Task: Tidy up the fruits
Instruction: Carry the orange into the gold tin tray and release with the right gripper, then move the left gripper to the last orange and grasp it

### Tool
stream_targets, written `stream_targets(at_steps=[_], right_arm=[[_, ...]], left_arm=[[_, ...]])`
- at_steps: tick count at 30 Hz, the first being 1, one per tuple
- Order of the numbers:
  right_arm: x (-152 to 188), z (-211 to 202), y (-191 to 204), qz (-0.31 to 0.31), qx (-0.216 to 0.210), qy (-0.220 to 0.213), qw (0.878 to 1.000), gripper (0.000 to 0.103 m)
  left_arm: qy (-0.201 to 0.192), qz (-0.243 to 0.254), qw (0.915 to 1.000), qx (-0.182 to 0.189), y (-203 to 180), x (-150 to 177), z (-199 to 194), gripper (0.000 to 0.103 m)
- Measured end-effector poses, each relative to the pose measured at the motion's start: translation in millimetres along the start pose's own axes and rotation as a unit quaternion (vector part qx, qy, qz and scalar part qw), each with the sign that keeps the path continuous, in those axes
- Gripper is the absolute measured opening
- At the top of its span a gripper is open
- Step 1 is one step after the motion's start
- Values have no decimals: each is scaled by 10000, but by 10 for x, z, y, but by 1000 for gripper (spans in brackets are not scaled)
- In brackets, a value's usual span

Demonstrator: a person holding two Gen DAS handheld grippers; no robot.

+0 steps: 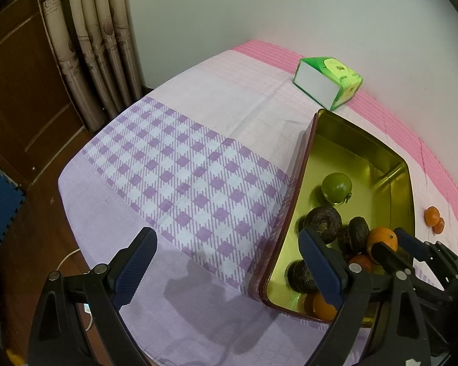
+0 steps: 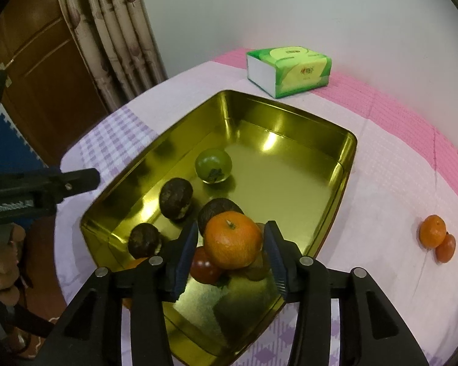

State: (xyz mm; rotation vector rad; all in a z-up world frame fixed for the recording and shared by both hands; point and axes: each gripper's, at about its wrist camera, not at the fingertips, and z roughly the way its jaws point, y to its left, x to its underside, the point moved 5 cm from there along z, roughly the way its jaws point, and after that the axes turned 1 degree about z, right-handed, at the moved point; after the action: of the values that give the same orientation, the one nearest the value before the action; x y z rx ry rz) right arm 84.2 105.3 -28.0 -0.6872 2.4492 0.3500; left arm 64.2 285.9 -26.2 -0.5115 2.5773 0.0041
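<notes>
A gold metal tin (image 2: 290, 183) (image 1: 366, 152) sits on the table and holds a green fruit (image 2: 213, 164) (image 1: 336, 187), dark wrinkled fruits (image 2: 175, 198) (image 1: 322, 224), a red fruit (image 2: 203, 267) and oranges. My right gripper (image 2: 232, 244) (image 1: 392, 244) is shut on an orange (image 2: 232, 239) (image 1: 381, 239), held just above the fruit in the tin's near end. My left gripper (image 1: 226, 262) is open and empty over the cloth, left of the tin. Two small oranges (image 2: 436, 236) (image 1: 433, 218) lie on the cloth to the right of the tin.
A green tissue pack (image 2: 288, 71) (image 1: 328, 82) lies behind the tin near the white wall. Curtains (image 2: 116, 39) and a wooden door (image 1: 21, 91) stand beyond the table's left edge. The checked cloth (image 1: 180, 167) covers the table.
</notes>
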Motion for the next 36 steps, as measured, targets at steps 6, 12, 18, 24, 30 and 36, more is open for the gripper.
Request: stream_targets(at_steps=[6,12,18,24,30,36], right_arm=[[-57,-125,-40,77,29,-207,9998,52],[-105,-335,-342,298,378,-548,9973,54],[76,-467,-964,687,999,-583,9909,58],[484,-551,-1888,1500,1779,-418,9717,59],[788,-605,-2523,1926,2280,-249,9541,60],[871,-578,-2836,2015,2374,-174,9501,60]], left_arm=[[-2,-17,10000,-12,14,4,16,92],[-33,25,10000,-46,16,3,16,92],[-35,71,9999,-97,2,-2,22,92],[-132,247,9994,-203,-55,-1,6,92],[-162,427,9990,7,-214,28,-51,92],[-362,855,9955,203,-627,-7,-252,92]])
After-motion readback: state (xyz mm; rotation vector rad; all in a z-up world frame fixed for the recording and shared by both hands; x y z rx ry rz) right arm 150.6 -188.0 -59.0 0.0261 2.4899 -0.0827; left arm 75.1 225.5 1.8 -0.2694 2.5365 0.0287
